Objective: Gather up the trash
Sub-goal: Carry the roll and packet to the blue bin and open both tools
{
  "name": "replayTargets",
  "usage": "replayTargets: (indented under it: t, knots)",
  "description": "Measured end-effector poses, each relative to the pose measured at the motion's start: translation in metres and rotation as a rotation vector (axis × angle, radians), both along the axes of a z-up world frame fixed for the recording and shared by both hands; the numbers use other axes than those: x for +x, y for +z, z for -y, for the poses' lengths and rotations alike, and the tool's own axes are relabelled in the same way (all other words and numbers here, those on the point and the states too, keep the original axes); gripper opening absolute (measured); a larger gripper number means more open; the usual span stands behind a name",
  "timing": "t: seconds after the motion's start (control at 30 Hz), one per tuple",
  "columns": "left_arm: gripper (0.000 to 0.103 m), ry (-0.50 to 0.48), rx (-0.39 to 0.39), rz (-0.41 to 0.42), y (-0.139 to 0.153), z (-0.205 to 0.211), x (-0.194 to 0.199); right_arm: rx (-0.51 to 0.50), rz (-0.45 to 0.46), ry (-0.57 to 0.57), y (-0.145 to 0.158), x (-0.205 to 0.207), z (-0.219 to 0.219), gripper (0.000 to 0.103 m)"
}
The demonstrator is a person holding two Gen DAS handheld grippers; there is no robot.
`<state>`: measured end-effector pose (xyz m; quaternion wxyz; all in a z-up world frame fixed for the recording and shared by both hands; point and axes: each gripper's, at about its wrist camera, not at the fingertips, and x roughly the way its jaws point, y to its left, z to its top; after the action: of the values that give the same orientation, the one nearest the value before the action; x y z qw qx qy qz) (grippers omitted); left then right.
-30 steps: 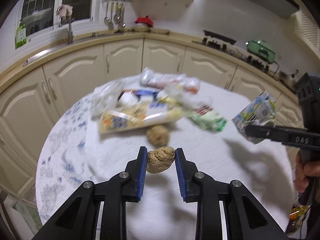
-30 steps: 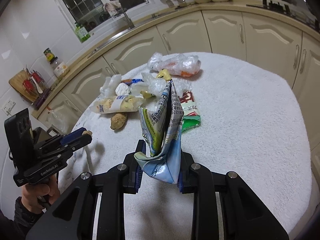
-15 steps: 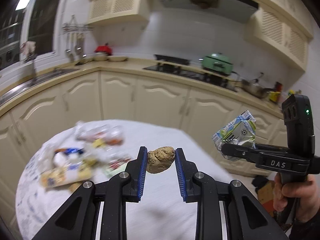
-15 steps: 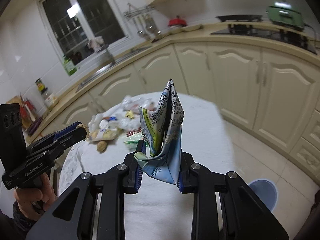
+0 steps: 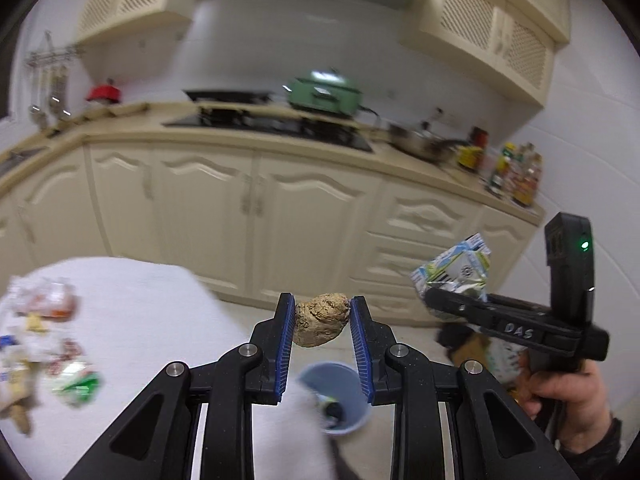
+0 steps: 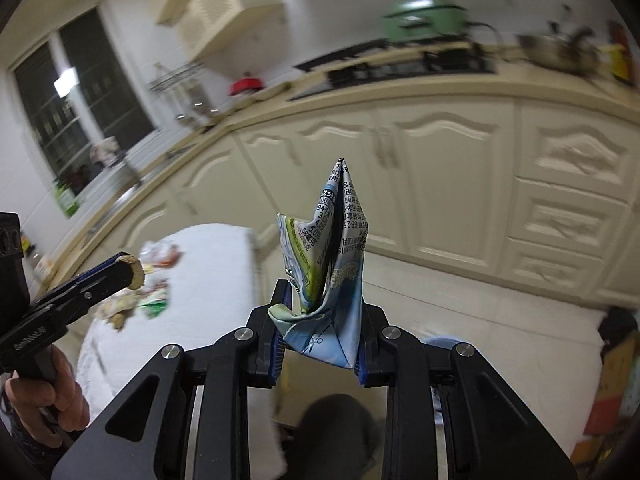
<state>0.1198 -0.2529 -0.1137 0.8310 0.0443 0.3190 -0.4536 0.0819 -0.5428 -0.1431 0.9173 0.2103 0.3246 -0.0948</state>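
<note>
1. Cream wooden base cabinets with curved panel doors are seen below a beige countertop.
2. A black gas hob is set into that countertop.
3. A mint-green lidded pot is seen standing behind the hob.
4. A red lidded pot is placed further left.
5. Bottles and jars are grouped at the countertop's right end.
6. A dark window is shown above the sink.

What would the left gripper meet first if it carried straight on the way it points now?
Probably the cream cabinet doors under the counter. The left gripper, shut on a brown lump, points over open floor towards them; the blue bin lies below that line. Depth is unclear.
</note>
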Motion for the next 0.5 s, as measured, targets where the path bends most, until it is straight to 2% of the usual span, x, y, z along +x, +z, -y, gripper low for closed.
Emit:
replayTargets:
  t: [0.1, 0.27, 0.5]
  knots:
    - [0.024, -0.056, 0.019, -0.053, -0.015, 0.038, 0.01, 0.023, -0.038, -0.048, -0.02, -0.011, 0.028, 0.027]
    - [0.024, -0.131, 0.097, -0.138, -0.046, 0.108, 0.037, 0.077, -0.117, -0.104, -0.066, -0.018, 0.068, 0.027]
    - [0.025, -0.161, 0.255, -0.267, -0.104, 0.206, 0.089, 0.165, -0.233, -0.119, -0.139, 0.006, 0.107, 0.027]
